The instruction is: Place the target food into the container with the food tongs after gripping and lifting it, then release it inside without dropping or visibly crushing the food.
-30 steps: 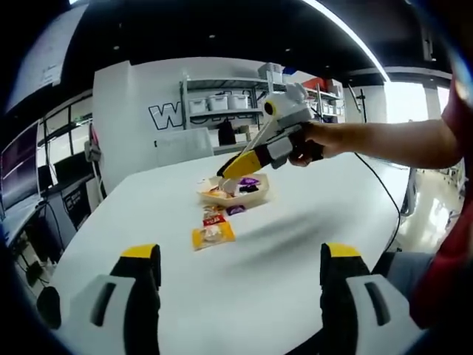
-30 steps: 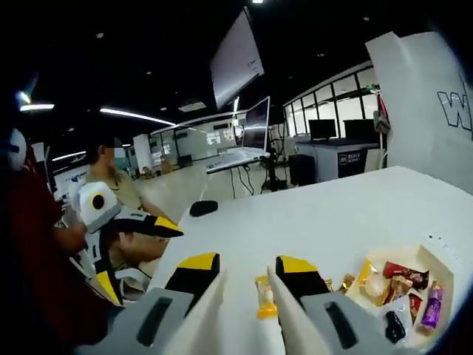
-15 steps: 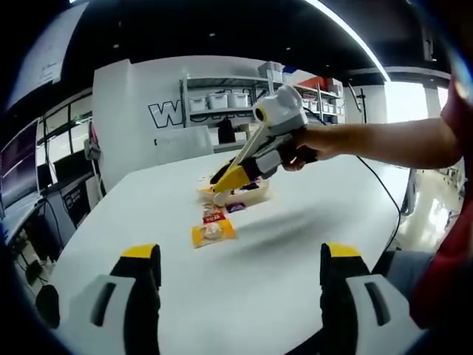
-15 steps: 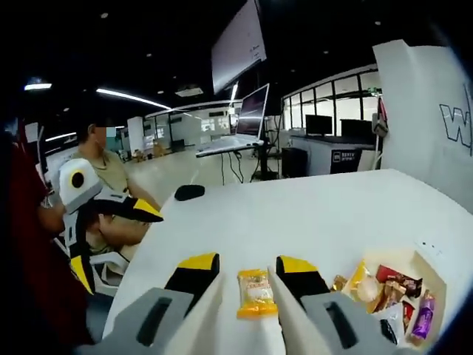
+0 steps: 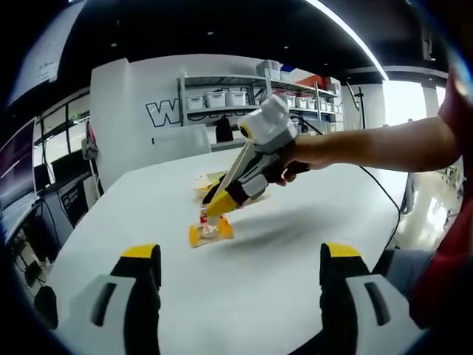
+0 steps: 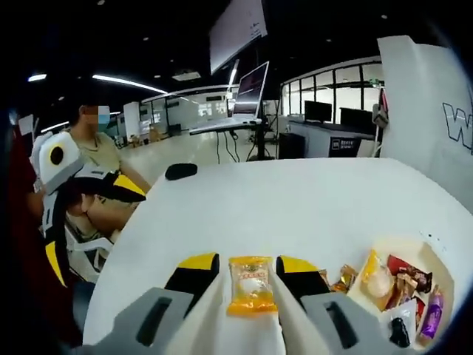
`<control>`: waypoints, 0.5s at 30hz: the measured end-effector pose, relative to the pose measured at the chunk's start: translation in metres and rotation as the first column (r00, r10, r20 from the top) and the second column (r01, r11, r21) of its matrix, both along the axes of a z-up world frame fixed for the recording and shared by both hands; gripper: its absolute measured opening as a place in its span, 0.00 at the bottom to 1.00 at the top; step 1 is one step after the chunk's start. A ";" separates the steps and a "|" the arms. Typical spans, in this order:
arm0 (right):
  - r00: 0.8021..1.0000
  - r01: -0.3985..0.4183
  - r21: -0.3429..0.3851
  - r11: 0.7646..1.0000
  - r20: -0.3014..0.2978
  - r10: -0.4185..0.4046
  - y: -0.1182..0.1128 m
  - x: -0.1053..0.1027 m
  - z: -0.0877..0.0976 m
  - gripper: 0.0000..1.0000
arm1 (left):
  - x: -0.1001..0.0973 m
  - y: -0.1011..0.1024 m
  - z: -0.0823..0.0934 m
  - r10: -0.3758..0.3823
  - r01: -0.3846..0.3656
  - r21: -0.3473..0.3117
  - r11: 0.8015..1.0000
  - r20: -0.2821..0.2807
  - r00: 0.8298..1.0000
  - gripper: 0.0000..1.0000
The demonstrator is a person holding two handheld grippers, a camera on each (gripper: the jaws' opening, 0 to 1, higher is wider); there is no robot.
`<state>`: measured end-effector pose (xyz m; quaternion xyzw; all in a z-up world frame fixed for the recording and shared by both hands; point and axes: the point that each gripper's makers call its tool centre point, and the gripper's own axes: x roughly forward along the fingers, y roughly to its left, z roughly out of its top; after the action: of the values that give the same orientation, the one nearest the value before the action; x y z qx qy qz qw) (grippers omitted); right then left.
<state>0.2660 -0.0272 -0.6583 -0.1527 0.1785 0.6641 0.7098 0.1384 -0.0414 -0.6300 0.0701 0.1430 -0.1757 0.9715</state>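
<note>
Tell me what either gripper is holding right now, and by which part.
Nothing is held yet. The right gripper has its open jaws either side of the yellow snack packet lying on the table; the left gripper is open.

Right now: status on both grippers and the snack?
Right gripper open, jaws straddling the yellow snack packet on the table. Left gripper open, held back. Tray alongside; nothing in the way.

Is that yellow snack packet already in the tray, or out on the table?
Out. The yellow packet lies flat on the white table, between the right gripper's open jaws, beside the tray.
</note>
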 end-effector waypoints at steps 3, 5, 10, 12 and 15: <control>1.000 -0.009 -0.002 1.000 0.013 0.009 0.002 0.001 -0.003 0.25 | 0.001 0.003 -0.001 0.005 -0.005 -0.002 1.000 -0.002 1.000 0.86; 1.000 -0.006 -0.004 1.000 0.012 0.006 0.002 0.002 -0.003 0.25 | 0.001 0.003 -0.001 0.006 -0.006 -0.002 1.000 -0.002 1.000 0.86; 1.000 -0.016 -0.037 0.999 0.021 0.016 0.006 0.003 -0.013 0.26 | 0.002 0.008 -0.003 0.013 -0.013 -0.001 1.000 -0.008 1.000 0.86; 0.999 -0.028 -0.063 0.998 0.043 0.031 0.007 0.002 -0.019 0.26 | 0.003 0.009 -0.003 0.015 -0.015 -0.002 1.000 -0.009 1.000 0.86; 0.998 -0.036 -0.061 0.997 0.051 0.040 0.011 0.002 -0.020 0.26 | 0.004 0.009 -0.003 0.016 -0.016 -0.001 1.000 -0.011 1.000 0.86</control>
<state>0.2681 -0.0162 -0.6786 -0.1947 0.1769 0.6676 0.6965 0.1422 -0.0321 -0.6335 0.0675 0.1486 -0.1684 0.9721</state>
